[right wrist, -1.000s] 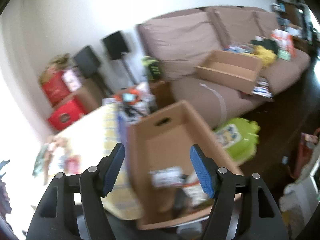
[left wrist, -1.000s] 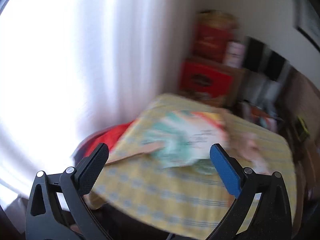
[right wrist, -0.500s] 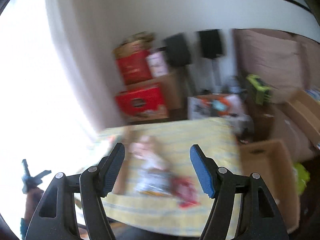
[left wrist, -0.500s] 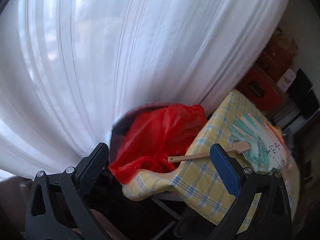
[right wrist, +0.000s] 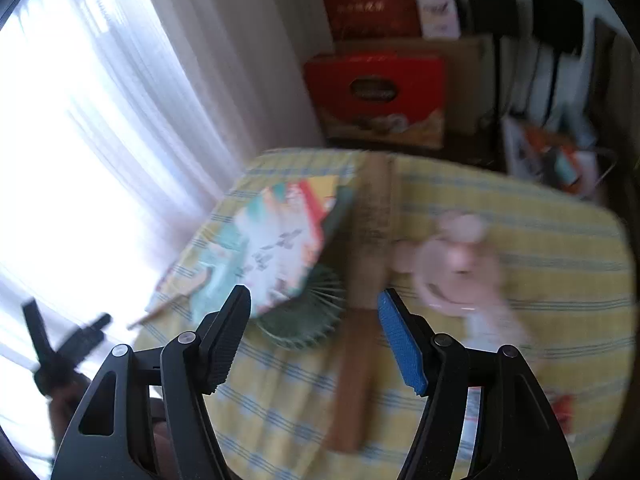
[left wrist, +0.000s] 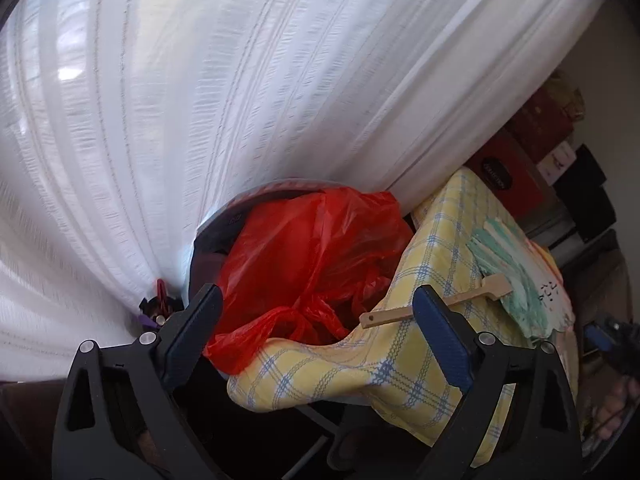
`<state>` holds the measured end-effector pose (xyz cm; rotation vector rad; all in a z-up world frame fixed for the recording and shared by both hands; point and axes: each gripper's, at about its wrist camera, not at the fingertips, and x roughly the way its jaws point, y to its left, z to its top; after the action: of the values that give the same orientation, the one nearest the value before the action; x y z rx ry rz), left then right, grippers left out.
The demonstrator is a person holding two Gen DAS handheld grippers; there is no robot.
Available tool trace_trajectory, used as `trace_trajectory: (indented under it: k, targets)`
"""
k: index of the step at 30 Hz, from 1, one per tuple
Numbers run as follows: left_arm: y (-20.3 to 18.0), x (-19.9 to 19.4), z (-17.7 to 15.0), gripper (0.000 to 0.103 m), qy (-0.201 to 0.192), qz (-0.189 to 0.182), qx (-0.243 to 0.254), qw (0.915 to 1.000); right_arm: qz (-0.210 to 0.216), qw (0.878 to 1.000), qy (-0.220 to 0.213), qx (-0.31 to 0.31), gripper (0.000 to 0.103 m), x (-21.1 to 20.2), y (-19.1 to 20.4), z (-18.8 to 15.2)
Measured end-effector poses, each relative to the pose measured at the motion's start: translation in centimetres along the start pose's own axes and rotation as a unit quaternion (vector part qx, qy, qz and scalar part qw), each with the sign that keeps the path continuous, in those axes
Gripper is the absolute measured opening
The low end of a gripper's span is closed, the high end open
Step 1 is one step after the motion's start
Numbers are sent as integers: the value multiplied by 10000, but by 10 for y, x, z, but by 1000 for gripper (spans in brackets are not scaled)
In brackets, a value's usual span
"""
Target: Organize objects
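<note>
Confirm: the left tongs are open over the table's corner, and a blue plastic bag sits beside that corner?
Not quite. The plastic bag is red, not blue, as the left wrist view shows. The rest holds: the left tongs are open over the corner of the table, with the bag beside it.

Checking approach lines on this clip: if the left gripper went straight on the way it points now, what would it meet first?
Probably the red plastic bag beside the table corner; the open left gripper, nothing between its jaws, frames it. The fan's wooden handle lies just right of that line. Depth is unclear.

tongs (left wrist: 316,320) empty, just narrowing | red bag (left wrist: 312,256) beside yellow checked cloth (left wrist: 436,280) | fan (left wrist: 516,280) on cloth
</note>
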<state>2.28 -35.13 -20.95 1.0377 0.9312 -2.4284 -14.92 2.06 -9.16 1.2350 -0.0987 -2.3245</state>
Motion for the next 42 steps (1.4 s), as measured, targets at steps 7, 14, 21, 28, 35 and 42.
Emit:
trace_trajectory:
  k: [7,14,21,28,35,42]
  targets:
    - [0,14,1,94,268,162,63,9995,79,9998,177,76,68,44,6,8]
    - [-3,21,-3,94,111,-937,-174,9954,438,9980,224,390,68,60,3,10]
    - [-28,39,-5,94,193,-1299,-24,9913,323,9985,232,370,27,67,2,11]
    - [-44,38,-4,90,216,-1568,115,9873,674,9970,-70,380,17,30,1,-1]
    - [-80,1,4,87,442,-2514,567,9652,766,9914,-869,609,14,-72,-4,-33]
    - [-144,-13,-16,87,852,-2947,1382,9417,330,9856,-1095,1249,16,-136,-47,-96]
